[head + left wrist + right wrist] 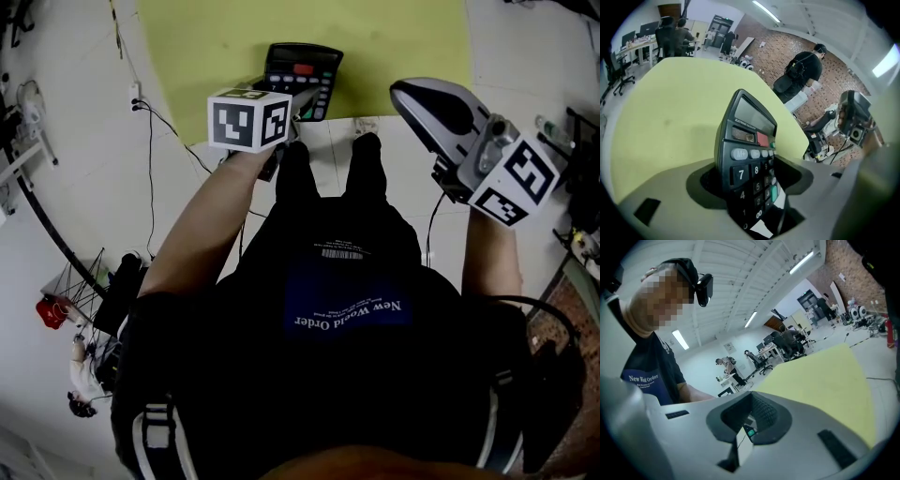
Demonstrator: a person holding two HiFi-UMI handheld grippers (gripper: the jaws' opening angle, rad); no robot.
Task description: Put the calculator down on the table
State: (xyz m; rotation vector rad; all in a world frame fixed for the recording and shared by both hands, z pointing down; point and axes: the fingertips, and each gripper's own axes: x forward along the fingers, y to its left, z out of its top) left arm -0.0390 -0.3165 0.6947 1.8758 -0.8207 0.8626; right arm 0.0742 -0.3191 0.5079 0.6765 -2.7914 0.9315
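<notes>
Yellow-green sheeting covers the table, a plain matt top with nothing else lying on the stretch in view, and its near edge runs just ahead of the person's knees. Around it the floor is pale and tiled, crossed by thin dark cables that run from a wall socket. The calculator is over the table's near edge, display end away from the person and keypad end toward them. It sits in the gap of the left gripper, whose jaws stand spread wide, with dark space on either side of the black case, so they do not pinch it. In the left gripper view the calculator tilts steeply, screen uppermost, against the green top; whether its lower end rests on the table cannot be told. The right gripper hangs off the table's right side above the floor, well apart from the calculator. Its jaws are spread with nothing between them, and one ribbed pad is bare. Beyond the table lies a large open workroom. A brick wall runs behind a person standing in dark clothes, desks with seated people stand further back, and strip lights hang under a white beamed ceiling.
</notes>
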